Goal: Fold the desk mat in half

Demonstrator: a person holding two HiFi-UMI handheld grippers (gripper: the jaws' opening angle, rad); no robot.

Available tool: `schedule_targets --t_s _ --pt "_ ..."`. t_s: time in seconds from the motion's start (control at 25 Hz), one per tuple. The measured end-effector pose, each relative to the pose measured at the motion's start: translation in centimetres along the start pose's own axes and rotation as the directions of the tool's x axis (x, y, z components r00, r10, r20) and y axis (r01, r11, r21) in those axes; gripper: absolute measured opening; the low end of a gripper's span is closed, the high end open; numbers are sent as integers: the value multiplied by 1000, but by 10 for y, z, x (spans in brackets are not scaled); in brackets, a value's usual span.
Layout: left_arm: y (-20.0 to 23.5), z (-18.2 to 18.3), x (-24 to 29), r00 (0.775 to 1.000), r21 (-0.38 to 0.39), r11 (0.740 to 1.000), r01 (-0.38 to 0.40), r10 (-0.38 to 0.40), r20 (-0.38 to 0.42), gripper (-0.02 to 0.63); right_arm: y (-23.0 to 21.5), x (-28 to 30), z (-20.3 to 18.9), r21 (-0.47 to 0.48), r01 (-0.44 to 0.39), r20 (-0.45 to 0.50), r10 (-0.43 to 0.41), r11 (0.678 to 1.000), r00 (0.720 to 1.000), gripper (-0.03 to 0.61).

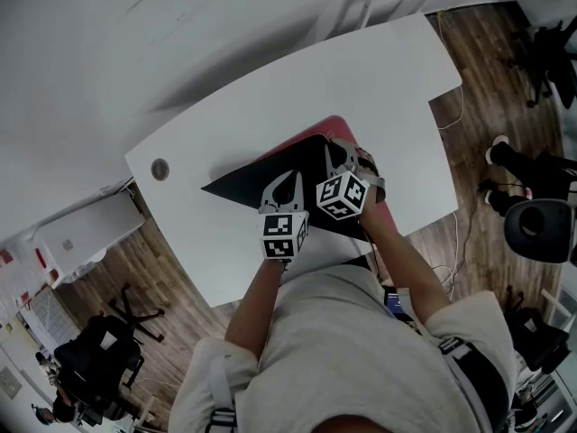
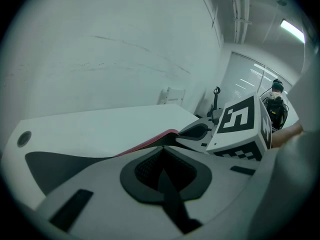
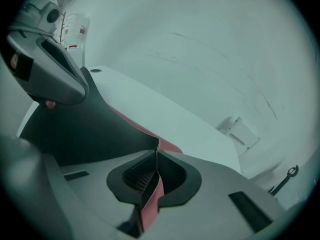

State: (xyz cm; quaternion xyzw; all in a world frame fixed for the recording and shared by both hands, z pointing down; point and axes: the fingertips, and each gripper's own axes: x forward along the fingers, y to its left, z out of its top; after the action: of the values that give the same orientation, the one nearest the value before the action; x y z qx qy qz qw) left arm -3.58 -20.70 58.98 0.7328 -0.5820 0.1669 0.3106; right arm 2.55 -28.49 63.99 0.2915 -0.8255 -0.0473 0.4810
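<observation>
The left tool (image 1: 287,179) and the right tool (image 1: 343,150) are each clamped on the lifted edge of the desk mat (image 1: 252,184). The mat lies partly turned over, black underside up, on the white counter (image 1: 270,97).

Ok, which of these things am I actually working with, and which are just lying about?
In the job:
desk mat
left gripper and right gripper, both clamped on its edge
desk underneath

Lying about:
cable hole in the desk
office chair
a bystander's shoes
</observation>
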Motion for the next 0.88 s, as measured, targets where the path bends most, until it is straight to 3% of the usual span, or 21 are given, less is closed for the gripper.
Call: schedule_targets --t_s 0.88 --pt "-2 5 10 1000 8 1000 13 -13 -2 11 -27 11 -6 31 52 -16 -51 998 999 49"
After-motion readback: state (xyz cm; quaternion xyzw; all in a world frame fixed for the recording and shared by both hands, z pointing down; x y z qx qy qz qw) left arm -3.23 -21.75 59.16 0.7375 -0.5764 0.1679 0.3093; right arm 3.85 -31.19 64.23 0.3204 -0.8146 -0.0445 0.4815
